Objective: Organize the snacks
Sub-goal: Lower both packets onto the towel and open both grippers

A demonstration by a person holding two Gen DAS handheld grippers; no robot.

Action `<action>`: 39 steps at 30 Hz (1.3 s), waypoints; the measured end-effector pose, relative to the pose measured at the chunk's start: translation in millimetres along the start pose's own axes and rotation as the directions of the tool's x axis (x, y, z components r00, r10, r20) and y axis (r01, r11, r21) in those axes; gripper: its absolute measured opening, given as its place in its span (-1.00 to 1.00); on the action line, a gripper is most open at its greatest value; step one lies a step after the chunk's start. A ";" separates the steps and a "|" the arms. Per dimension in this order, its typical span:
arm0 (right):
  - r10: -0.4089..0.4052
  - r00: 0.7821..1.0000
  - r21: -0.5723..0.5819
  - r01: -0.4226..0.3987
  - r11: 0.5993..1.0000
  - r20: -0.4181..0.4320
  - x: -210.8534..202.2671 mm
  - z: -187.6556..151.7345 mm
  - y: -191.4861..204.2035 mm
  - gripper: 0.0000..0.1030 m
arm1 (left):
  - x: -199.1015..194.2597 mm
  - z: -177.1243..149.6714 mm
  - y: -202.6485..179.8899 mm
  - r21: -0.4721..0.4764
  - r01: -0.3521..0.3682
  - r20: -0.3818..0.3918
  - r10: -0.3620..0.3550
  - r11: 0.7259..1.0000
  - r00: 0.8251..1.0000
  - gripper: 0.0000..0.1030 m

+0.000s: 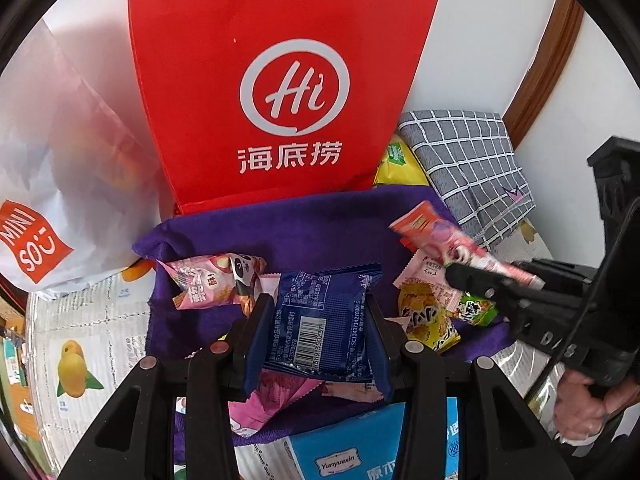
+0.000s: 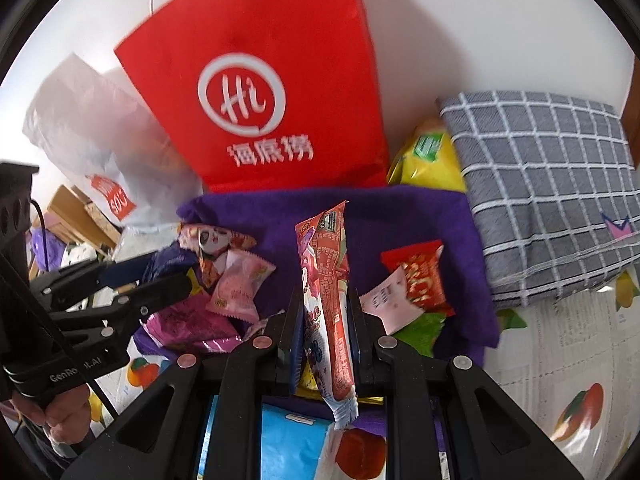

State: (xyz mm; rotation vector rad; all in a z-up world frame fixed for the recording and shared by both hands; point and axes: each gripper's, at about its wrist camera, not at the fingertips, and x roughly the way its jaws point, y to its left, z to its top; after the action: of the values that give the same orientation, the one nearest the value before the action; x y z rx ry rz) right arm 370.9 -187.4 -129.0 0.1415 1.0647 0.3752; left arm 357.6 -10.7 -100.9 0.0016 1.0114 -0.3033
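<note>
Left wrist view: the left tool [image 1: 318, 312] clamps a dark blue snack packet [image 1: 322, 322] over the purple cloth [image 1: 320, 228], the red Haidilao bag [image 1: 276, 80] standing at twelve o'clock. At three o'clock the right tool [image 1: 476, 280] carries a long pink-red snack stick [image 1: 456, 244].

Right wrist view: the right tool [image 2: 325, 312] grips that snack stick [image 2: 326, 292] upright above the cloth [image 2: 408, 216]; at nine o'clock the left tool [image 2: 160, 276] holds the blue packet [image 2: 160, 260].

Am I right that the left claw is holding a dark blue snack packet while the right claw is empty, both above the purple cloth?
Not quite: the right claw is not empty. The right wrist view shows it shut on a long red and pink snack stick. The rest holds: the left claw grips the dark blue snack packet, both above the purple cloth.
</note>
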 end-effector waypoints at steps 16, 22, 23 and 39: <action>-0.025 0.998 0.001 0.025 1.000 -0.064 24.2 -6.5 -1.9 -0.64 | 23.5 1.0 -3.3 0.005 0.022 -0.055 -0.022 1.000 0.998 -0.19; -0.033 0.997 -0.003 0.033 0.999 -0.073 29.0 -7.2 -4.2 -0.64 | 31.9 1.7 -4.5 0.010 0.021 -0.069 -0.020 1.000 0.997 -0.19; -0.036 0.997 -0.011 0.036 0.999 -0.073 30.2 -7.3 -2.8 -0.64 | 32.4 1.5 -3.9 0.009 0.021 -0.071 -0.020 1.000 0.997 -0.19; -0.103 0.992 -0.085 0.096 0.992 -0.076 38.9 -8.6 7.7 -0.62 | 42.8 0.0 -6.0 0.028 0.013 -0.092 -0.010 1.000 0.996 -0.17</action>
State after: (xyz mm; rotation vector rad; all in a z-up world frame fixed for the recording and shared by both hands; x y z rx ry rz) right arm 378.2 -166.5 -163.0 0.0009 1.1292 0.3355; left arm 377.2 -27.2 -135.8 0.0358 1.0981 -0.3303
